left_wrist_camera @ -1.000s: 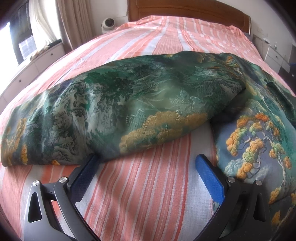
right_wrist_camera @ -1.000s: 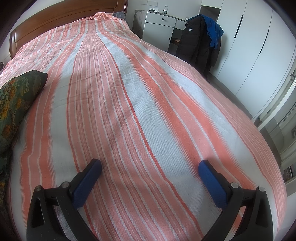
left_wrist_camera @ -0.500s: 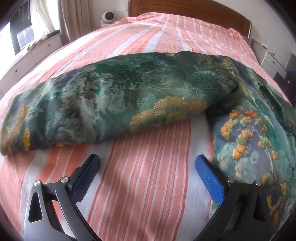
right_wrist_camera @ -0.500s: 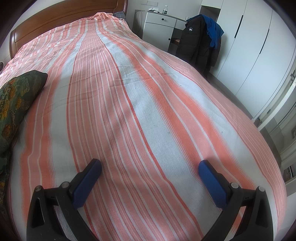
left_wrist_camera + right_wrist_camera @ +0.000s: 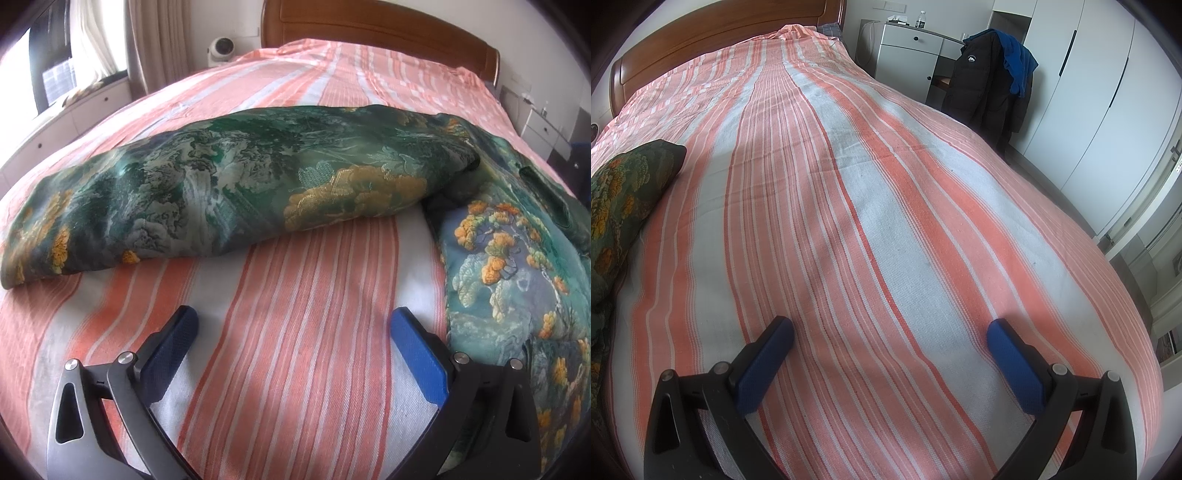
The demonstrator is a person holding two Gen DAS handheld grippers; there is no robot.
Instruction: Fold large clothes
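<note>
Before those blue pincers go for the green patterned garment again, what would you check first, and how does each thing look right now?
1. Left gripper open and holding nothing: ok.
2. Right gripper open and holding nothing: ok.
3. Green garment in the left gripper's view: ok, it lies just ahead on the striped bedspread.
4. Garment in front of the right gripper: not ok, only a corner shows at the far left.
5. Garment lying flat: not ok, one part is folded over and bulging.
6. Garment's far edge: cannot tell, hidden behind the bulge.
</note>
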